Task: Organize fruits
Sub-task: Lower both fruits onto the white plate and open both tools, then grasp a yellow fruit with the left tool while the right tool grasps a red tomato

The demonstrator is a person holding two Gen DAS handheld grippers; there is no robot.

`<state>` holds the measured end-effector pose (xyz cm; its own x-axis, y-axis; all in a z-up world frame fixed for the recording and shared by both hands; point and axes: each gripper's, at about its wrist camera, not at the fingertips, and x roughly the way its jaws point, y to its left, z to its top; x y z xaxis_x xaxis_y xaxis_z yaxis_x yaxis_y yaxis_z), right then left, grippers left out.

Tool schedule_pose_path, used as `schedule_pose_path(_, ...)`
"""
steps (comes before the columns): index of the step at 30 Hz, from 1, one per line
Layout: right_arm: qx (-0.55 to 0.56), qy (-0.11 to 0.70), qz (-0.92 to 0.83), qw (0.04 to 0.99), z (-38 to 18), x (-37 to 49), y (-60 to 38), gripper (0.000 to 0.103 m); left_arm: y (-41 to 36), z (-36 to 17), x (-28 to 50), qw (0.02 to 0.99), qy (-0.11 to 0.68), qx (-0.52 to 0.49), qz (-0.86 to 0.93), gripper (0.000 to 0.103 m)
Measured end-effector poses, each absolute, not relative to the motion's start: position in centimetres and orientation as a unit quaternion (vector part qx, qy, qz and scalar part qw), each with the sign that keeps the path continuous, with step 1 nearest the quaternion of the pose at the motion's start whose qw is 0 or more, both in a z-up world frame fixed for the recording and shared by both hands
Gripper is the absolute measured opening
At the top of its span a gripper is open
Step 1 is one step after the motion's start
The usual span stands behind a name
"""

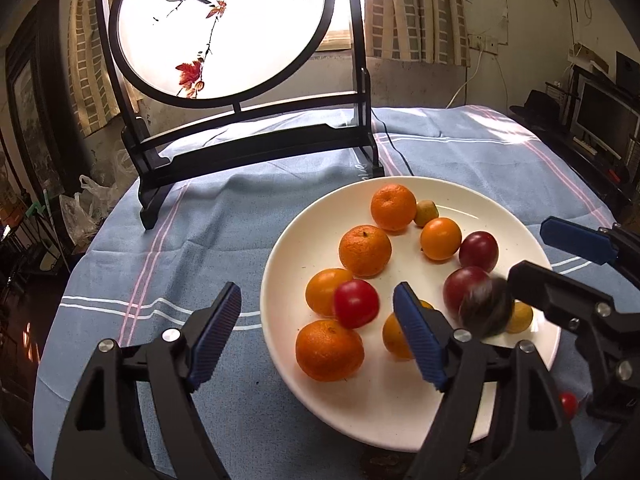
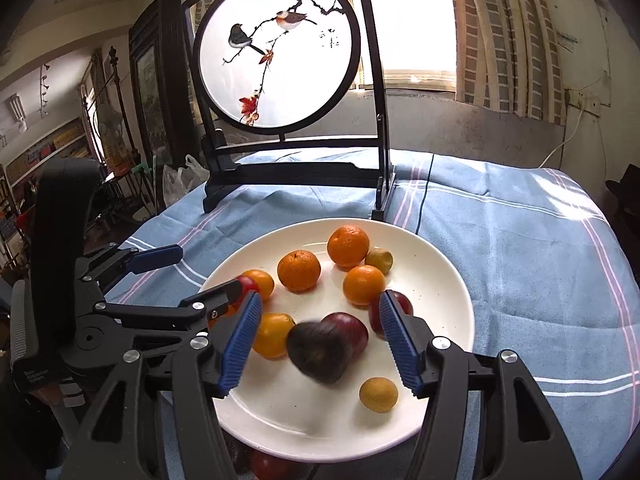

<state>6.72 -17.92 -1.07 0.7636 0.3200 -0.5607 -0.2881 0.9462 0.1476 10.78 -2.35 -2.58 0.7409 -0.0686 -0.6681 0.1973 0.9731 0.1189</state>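
Jaws of my left gripper (image 1: 318, 330) stand spread over the near-left rim of the white plate (image 1: 400, 412), nothing pinched; my right gripper (image 2: 318, 342) is spread too, a blurred dark plum (image 2: 318, 354) loose between its fingers on the plate. Around it lie tangerines (image 1: 365, 250) and a red tomato (image 1: 356, 303). Beyond the plate, blue striped cloth (image 1: 224, 216), a bird-painted round screen (image 1: 224, 28) with unreadable characters, and curtains (image 1: 416, 12).
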Motion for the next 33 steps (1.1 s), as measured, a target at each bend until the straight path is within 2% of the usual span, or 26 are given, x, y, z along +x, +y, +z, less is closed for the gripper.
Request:
schedule_pose_path(9, 0.016, 0.295, 0.172, 0.94, 0.3, 5.9, -17.9, 0.062, -2.1, -1.2, 10.0, 0.933, 0.34, 0.083, -0.083, 0.076)
schedule_pose_path(14, -0.028, 0.29, 0.195, 0.937, 1.8, 2.5, -18.4, 0.062, -1.9, 1.5, 7.3, 0.944, 0.299, 0.089, -0.107, 0.076)
schedule_pose_path(19, -0.134, 0.365, 0.183, 0.903, -2.1, -1.5, -19.6, 0.062, -0.8, 1.7, 4.8, 0.937, 0.308, 0.101, -0.129, 0.076)
schedule_pose_path(25, -0.144, 0.412, 0.192, 0.879, -6.0, -2.7, -19.7, 0.059, -0.3, -0.3, 1.4, 0.916, 0.349, 0.106, -0.168, 0.076)
schedule_pose_path(27, -0.146, 0.427, 0.191, 0.872, -7.0, -2.2, -19.2, 0.054, -1.2, -1.1, -0.1, 0.906, 0.359, 0.121, -0.187, 0.077)
schedule_pose_path(29, -0.156, 0.442, 0.188, 0.863, -7.9, -1.8, -18.8, 0.035, -2.7, -2.1, -2.0, 0.897, 0.359, 0.148, -0.211, 0.077)
schedule_pose_path(31, -0.151, 0.439, 0.187, 0.866, -7.6, -1.9, -18.9, 0.029, -4.4, -3.0, -3.7, 0.885, 0.36, 0.172, -0.24, 0.077)
schedule_pose_path(33, -0.137, 0.432, 0.187, 0.871, -7.0, -2.4, -19.3, 0.029, -6.0, -3.9, -4.6, 0.874, 0.365, 0.188, -0.258, 0.075)
